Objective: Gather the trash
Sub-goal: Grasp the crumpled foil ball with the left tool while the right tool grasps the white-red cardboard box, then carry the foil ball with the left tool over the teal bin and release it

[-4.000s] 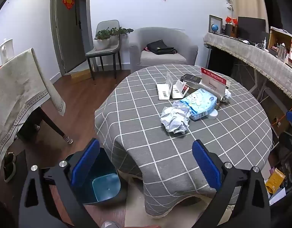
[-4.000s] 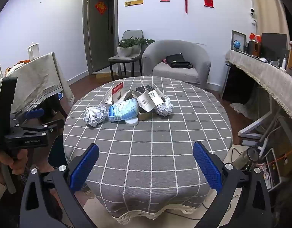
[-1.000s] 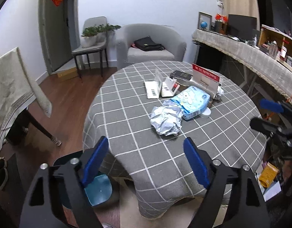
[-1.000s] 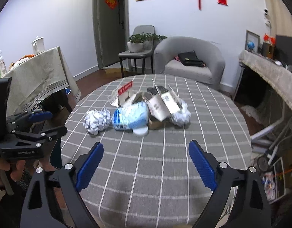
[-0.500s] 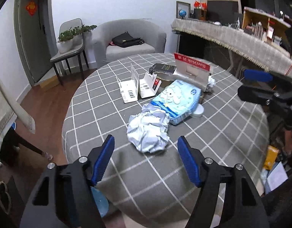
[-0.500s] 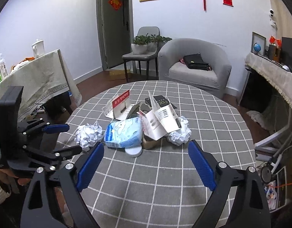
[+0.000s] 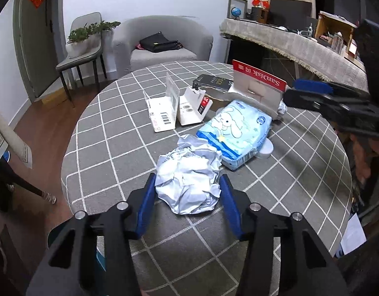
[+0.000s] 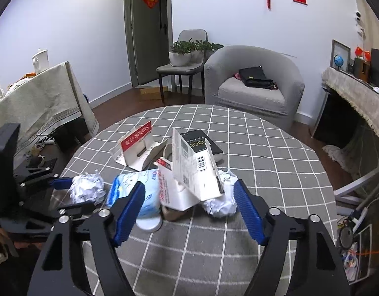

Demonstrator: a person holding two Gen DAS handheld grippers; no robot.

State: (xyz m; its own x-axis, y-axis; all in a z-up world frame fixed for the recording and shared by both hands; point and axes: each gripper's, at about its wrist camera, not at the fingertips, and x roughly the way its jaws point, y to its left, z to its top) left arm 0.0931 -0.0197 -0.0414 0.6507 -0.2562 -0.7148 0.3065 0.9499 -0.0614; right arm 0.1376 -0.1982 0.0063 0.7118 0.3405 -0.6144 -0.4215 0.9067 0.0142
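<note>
Both grippers had been brought in over the table [image 7: 120,113] since a second earlier. Left gripper [image 7: 187,192] was closing around a paper ball [image 7: 189,180]; right gripper [image 8: 189,204], also closing, straddled a second ball [image 8: 221,204] and a carton [image 8: 189,180], which risked being snagged or toppled.

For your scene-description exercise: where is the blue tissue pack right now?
In the left wrist view, the blue tissue pack lies mid-table, just beyond the crumpled paper ball and in front of the red-topped card stand.
</note>
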